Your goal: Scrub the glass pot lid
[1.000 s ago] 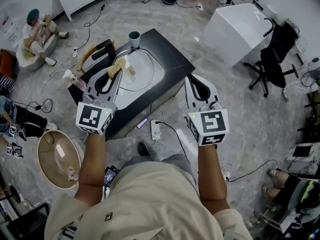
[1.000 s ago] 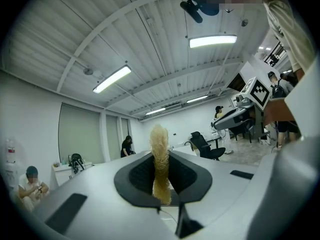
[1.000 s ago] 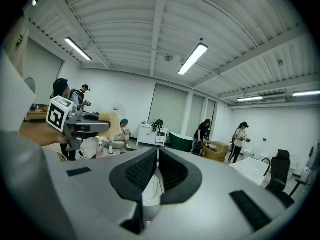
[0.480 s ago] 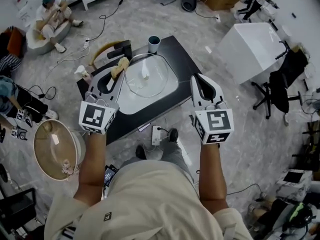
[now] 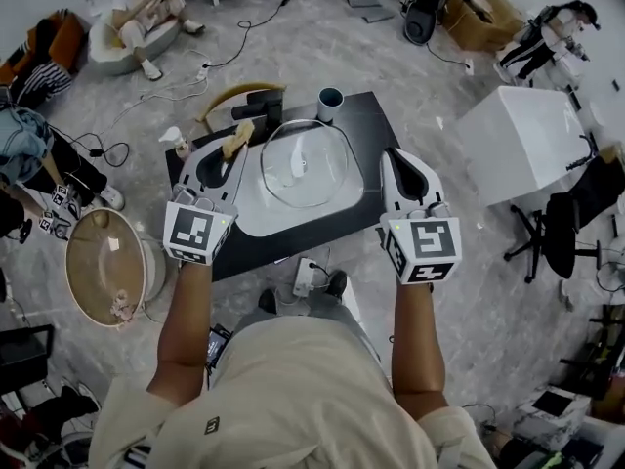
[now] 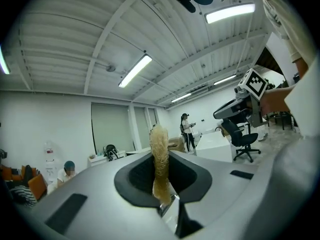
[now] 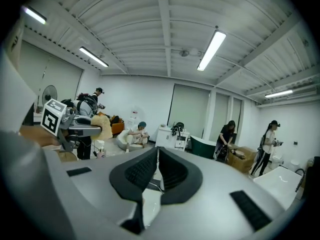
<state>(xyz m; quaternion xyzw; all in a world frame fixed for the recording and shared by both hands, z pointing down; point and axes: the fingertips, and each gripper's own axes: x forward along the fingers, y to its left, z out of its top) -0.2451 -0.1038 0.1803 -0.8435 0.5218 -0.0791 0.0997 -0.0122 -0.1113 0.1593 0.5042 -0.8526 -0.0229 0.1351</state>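
Observation:
The glass pot lid (image 5: pixel 301 165) lies in the white sink (image 5: pixel 256 215) set in the black table (image 5: pixel 363 125). My left gripper (image 5: pixel 232 149) hovers over the sink's left edge, shut on a tan fibrous scrubber (image 5: pixel 233 146); in the left gripper view the scrubber (image 6: pixel 160 160) stands upright between the jaws. My right gripper (image 5: pixel 393 160) is above the table's right edge, shut with nothing in it; its jaws (image 7: pixel 156 156) meet in the right gripper view. Both grippers point out level, above the lid and apart from it.
A dark cup (image 5: pixel 330 101) and a black faucet (image 5: pixel 260 104) stand at the table's far side, with a soap bottle (image 5: pixel 177 142) at its left corner. On the floor are a round tan tub (image 5: pixel 104 268), a power strip (image 5: pixel 305 277), cables and seated people. A white table (image 5: pixel 516 130) stands right.
The table has shifted to the middle of the head view, between the two grippers. The left gripper still holds the scrubber; the right stays shut and empty.

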